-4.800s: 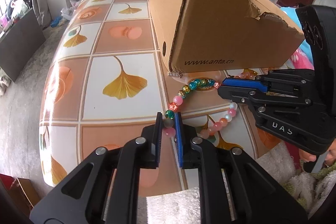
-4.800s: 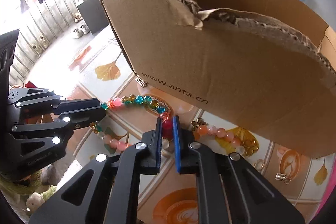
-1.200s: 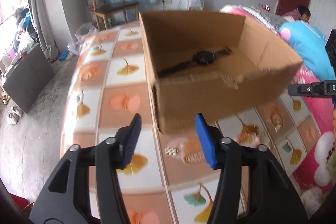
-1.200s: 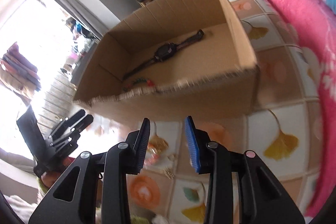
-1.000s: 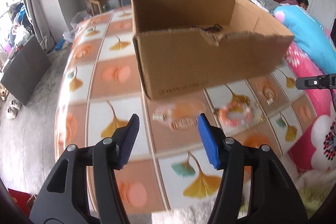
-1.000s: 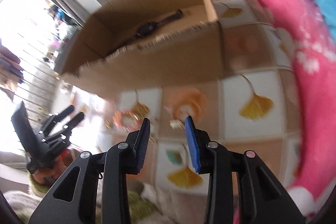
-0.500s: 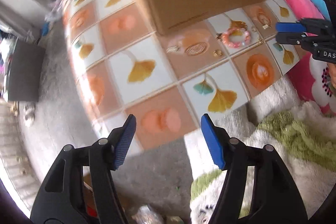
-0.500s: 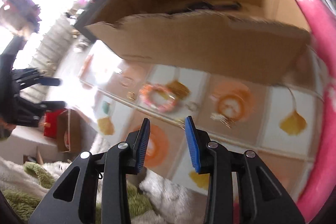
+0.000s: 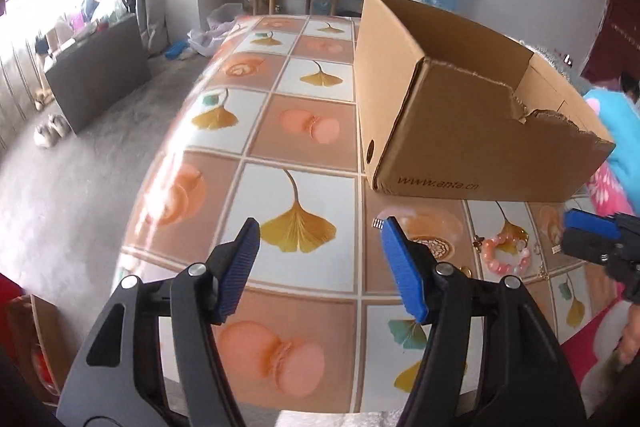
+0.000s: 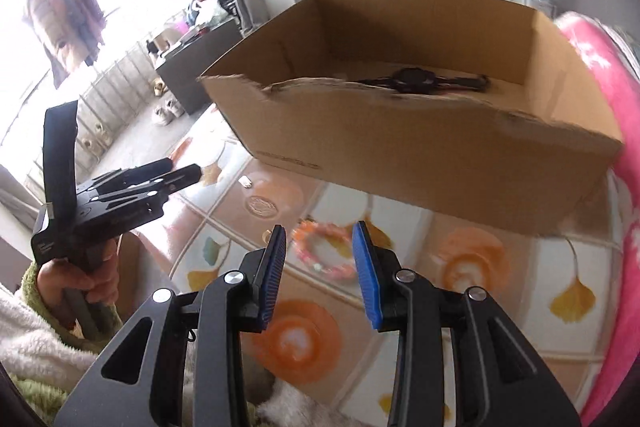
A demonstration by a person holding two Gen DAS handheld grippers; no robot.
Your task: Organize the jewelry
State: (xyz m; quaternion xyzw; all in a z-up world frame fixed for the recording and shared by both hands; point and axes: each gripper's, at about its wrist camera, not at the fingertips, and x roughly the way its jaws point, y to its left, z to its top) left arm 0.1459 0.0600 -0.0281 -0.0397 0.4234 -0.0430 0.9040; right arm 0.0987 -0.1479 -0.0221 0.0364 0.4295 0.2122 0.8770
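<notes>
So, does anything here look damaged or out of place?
Yes. The cardboard box has a torn, ragged front edge. A pink bead bracelet and small trinkets lie loose on the table outside the box.

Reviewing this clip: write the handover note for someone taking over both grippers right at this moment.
Left gripper: open, empty, above the table.
Right gripper: open, empty, hovering over the pink bead bracelet.
Cardboard box holds a black watch.
Left on the table: the bracelet, a silver clasp near the box, a gold ring and other small pieces, too small to identify.
Next, probably: pick up the bracelet and box it.
</notes>
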